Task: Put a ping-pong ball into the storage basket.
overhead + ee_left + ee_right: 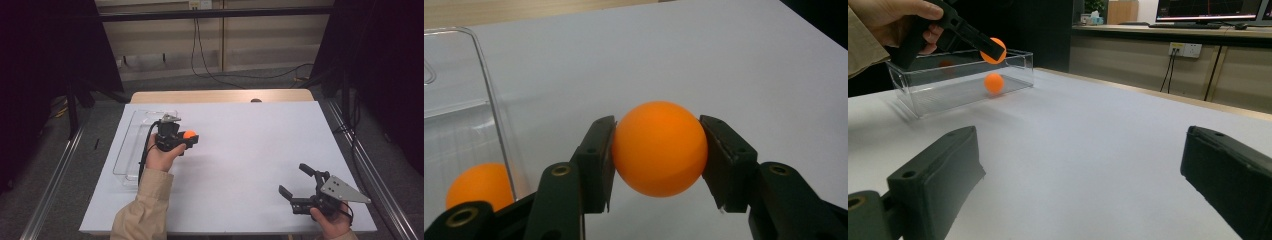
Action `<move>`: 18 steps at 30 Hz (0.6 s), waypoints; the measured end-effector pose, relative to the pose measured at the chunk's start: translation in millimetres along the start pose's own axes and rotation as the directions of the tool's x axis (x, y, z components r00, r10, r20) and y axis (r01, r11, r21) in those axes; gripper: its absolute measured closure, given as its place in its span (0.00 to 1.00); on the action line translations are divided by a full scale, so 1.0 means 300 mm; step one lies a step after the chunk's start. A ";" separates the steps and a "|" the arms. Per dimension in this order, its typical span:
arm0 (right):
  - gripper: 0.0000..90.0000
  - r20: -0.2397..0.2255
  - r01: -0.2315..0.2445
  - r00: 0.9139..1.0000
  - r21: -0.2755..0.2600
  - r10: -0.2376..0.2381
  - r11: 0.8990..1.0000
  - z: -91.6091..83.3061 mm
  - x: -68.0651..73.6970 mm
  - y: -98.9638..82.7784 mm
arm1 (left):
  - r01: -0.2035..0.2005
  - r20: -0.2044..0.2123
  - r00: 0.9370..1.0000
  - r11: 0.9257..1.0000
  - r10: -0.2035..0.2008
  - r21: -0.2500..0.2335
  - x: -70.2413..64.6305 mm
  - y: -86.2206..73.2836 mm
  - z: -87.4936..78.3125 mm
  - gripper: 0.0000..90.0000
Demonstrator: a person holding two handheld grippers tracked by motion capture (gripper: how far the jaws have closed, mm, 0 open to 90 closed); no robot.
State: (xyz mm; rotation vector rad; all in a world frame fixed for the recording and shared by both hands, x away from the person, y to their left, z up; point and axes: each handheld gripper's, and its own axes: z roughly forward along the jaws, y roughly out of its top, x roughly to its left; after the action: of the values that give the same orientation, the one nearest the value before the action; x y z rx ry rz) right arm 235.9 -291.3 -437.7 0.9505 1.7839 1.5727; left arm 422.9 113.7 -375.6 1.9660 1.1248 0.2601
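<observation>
Jaws of the left gripper (659,150) are clamped flat on an orange ball (659,148), one pad on each side, and the ball rides clear above the white table (734,60). Just to the left stands the clear plastic box (489,100), and a second orange ball (480,186) already sits on its floor. From the high view the left gripper (187,136) hangs beside the box's (131,150) right wall, not yet over it. This looks like the carry step: ball picked, box next. The move ahead calls for lifting over that wall, centring above the open top, then parting the jaws low so the ball doesn't bounce out. Over at the near right, the right gripper (296,180) rests wide open, nothing between its jaws.
</observation>
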 end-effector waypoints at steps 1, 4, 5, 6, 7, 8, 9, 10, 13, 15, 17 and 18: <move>0.02 0.000 0.000 1.000 0.000 0.000 1.000 0.000 0.000 0.000 | -0.001 -0.001 1.000 1.000 0.001 -0.003 0.003 0.000 -0.003 0.57; 0.02 0.000 0.000 1.000 0.000 0.000 1.000 0.000 0.000 0.000 | -0.002 -0.005 1.000 1.000 0.002 -0.005 0.008 0.000 -0.009 0.57; 0.02 -0.001 0.000 1.000 0.001 0.000 1.000 0.001 0.000 0.000 | 0.001 -0.007 1.000 1.000 -0.001 -0.006 0.009 0.000 -0.011 0.57; 0.02 0.000 0.001 1.000 0.000 -0.001 1.000 0.001 0.000 0.000 | -0.003 -0.009 1.000 1.000 0.003 -0.007 0.010 0.000 -0.012 0.57; 0.02 -0.001 0.000 1.000 0.000 0.000 1.000 0.001 0.001 0.000 | 0.000 -0.010 1.000 1.000 0.000 -0.009 0.012 -0.001 -0.014 0.57; 0.02 -0.001 0.000 1.000 0.001 0.000 1.000 0.001 0.001 0.000 | 0.000 -0.008 1.000 1.000 0.000 -0.007 0.013 0.000 -0.016 0.57; 0.02 -0.001 0.000 1.000 0.001 0.000 1.000 0.001 0.001 0.000 | 0.002 -0.012 1.000 1.000 -0.002 -0.011 0.015 -0.001 -0.019 0.57; 0.02 -0.001 0.000 1.000 0.001 0.000 1.000 0.001 0.000 0.000 | 0.001 -0.014 1.000 1.000 -0.001 -0.012 0.016 -0.001 -0.020 0.57; 0.02 0.000 0.001 1.000 0.001 -0.001 1.000 0.001 0.001 0.000 | 0.006 -0.016 1.000 1.000 -0.006 -0.014 0.021 -0.003 -0.026 0.57; 0.02 -0.001 0.000 1.000 0.001 0.000 1.000 0.001 0.001 0.000 | 0.006 -0.018 1.000 1.000 -0.006 -0.016 0.024 -0.004 -0.031 0.57; 0.02 -0.001 0.001 1.000 0.001 -0.001 1.000 0.001 0.000 0.000 | 0.009 -0.022 1.000 1.000 -0.009 -0.017 0.027 -0.005 -0.034 0.57; 0.02 -0.001 0.001 1.000 0.001 -0.001 1.000 0.002 0.000 0.000 | 0.008 -0.023 1.000 1.000 -0.008 -0.015 0.029 -0.006 -0.035 0.57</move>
State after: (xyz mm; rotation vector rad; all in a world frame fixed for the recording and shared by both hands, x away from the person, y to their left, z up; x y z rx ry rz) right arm 236.2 -291.0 -437.7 0.9496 1.7856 1.5716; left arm 421.2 127.0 -372.0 1.9496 1.1424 0.2866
